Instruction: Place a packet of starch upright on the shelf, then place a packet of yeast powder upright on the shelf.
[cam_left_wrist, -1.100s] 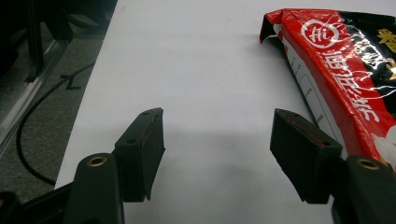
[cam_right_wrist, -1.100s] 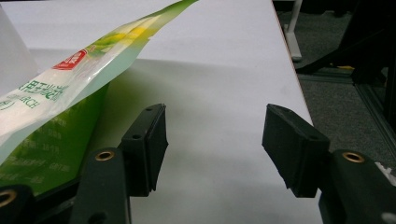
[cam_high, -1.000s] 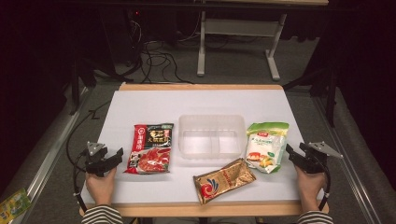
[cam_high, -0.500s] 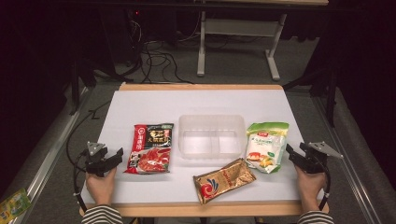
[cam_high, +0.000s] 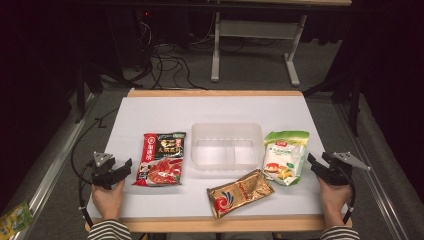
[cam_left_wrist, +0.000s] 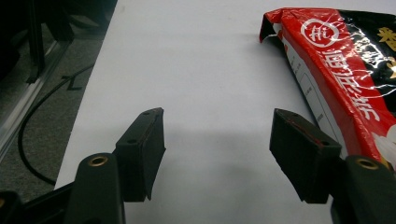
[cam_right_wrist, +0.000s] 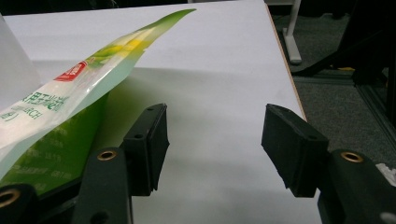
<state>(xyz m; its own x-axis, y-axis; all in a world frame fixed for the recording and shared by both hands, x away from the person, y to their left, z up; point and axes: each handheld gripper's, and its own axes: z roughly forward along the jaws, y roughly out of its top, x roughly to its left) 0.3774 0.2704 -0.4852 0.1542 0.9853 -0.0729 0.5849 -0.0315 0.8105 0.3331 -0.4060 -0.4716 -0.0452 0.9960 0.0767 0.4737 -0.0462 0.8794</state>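
High view: a clear plastic container (cam_high: 226, 145) sits mid-table (cam_high: 210, 107) as the landmark, presumably the bin the packets are meant for. Left of it lies the red packet (cam_high: 162, 159), right of it the green-and-white pouch (cam_high: 285, 156), in front of it the gold packet (cam_high: 240, 192). All three lie within easy reach. The left gripper (cam_high: 119, 170) rests beyond the red packet, the right gripper (cam_high: 316, 167) beyond the pouch; both stand wide open and empty. Left gripper view shows bare table between the jaws, with the red packet (cam_left_wrist: 345, 79) just beside one jaw. Right gripper view shows the pouch (cam_right_wrist: 65, 102) hanging over one jaw, untouched.
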